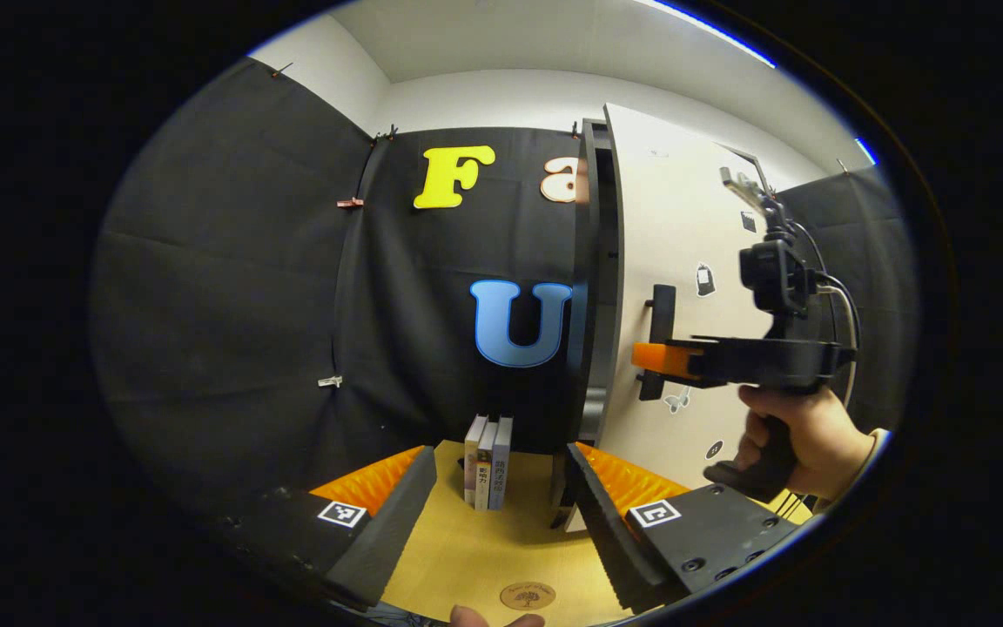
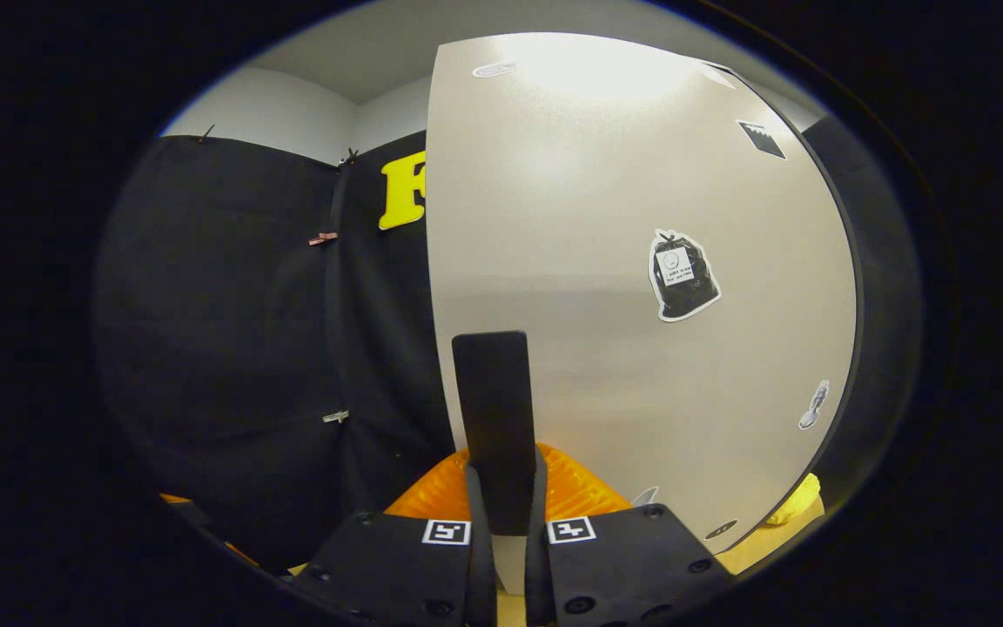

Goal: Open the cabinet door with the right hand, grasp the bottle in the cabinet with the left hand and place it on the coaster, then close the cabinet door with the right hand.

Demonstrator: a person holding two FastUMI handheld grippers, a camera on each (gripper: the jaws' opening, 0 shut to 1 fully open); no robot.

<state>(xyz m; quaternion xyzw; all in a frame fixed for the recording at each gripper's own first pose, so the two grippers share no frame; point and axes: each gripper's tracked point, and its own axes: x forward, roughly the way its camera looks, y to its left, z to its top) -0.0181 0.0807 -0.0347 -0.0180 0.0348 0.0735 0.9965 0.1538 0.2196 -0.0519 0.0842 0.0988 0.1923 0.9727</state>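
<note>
The right claw (image 2: 501,522) is clamped on the cabinet door's handle (image 2: 493,418), the door (image 2: 623,261) slightly ajar. The left claw (image 1: 501,505) gapes wide and empty above the coaster (image 1: 528,596) at the counter's (image 1: 467,549) near edge.

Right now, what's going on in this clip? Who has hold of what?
A person works two handheld grippers at a cabinet. The right gripper is shut on the door handle, and the cabinet door stands partly open. The left gripper is open, holding nothing, above the wooden table. A round coaster lies just below it, bare, and a few books stand further back. No bottle can be seen yet.
</note>
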